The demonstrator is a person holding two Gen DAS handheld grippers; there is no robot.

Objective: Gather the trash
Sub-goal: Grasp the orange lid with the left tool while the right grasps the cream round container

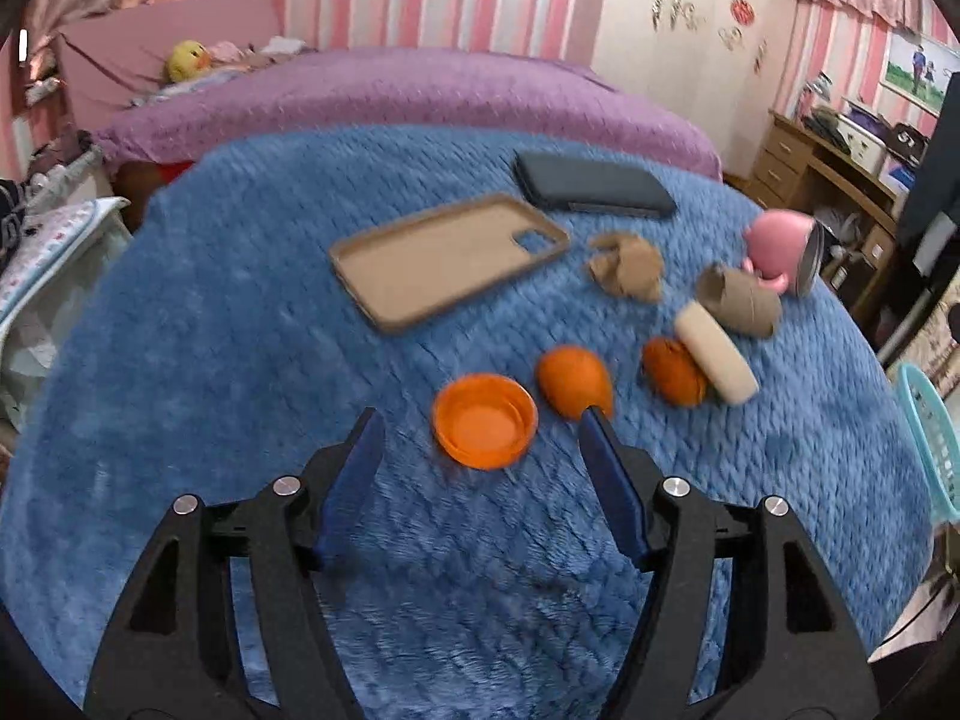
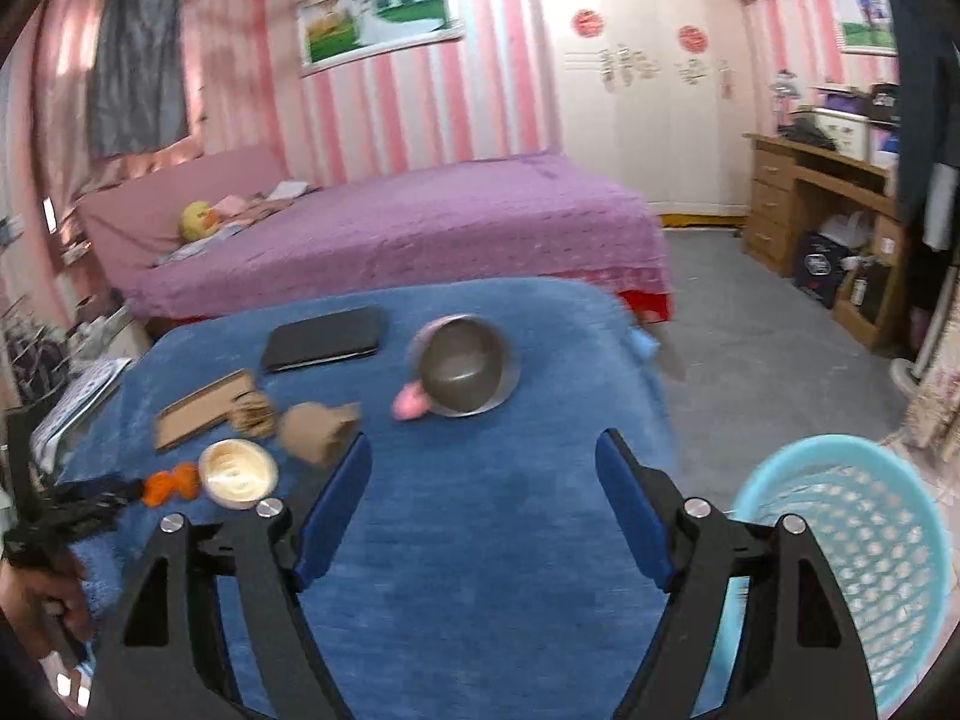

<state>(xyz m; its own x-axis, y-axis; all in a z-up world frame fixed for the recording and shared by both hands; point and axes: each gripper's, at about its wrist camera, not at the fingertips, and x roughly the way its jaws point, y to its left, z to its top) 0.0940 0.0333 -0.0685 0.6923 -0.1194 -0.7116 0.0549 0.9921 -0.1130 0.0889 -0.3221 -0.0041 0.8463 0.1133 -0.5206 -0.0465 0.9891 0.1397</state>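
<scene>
Bedroom scene, both grippers over a table draped in a blue blanket (image 1: 240,330). Behind it stand a purple-covered bed (image 2: 420,222), a white wardrobe (image 2: 648,108) and a wooden desk (image 2: 804,192).

Containers: a light-blue perforated basket (image 2: 864,552) stands off the table's right edge; the part of its inside that shows holds nothing, the rest is cut off. A pink mug (image 2: 462,372) with a steel lining lies tipped near the right edge, showing nothing inside.

Trash lies toward the middle and right of the blanket: a torn cardboard tube (image 1: 738,300), a cream cylinder (image 1: 714,360) touching it, crumpled brown paper (image 1: 627,267), an orange lid (image 1: 483,420) and two orange peel pieces (image 1: 573,381). A tan phone case (image 1: 444,258) and a dark phone (image 1: 594,185) lie nearer the far edge.

Left gripper (image 1: 480,420): fingers apart, nothing gripped, the lid just ahead. Right gripper (image 2: 483,444): fingers wide apart over bare blanket.

Motion blur softens small items.
</scene>
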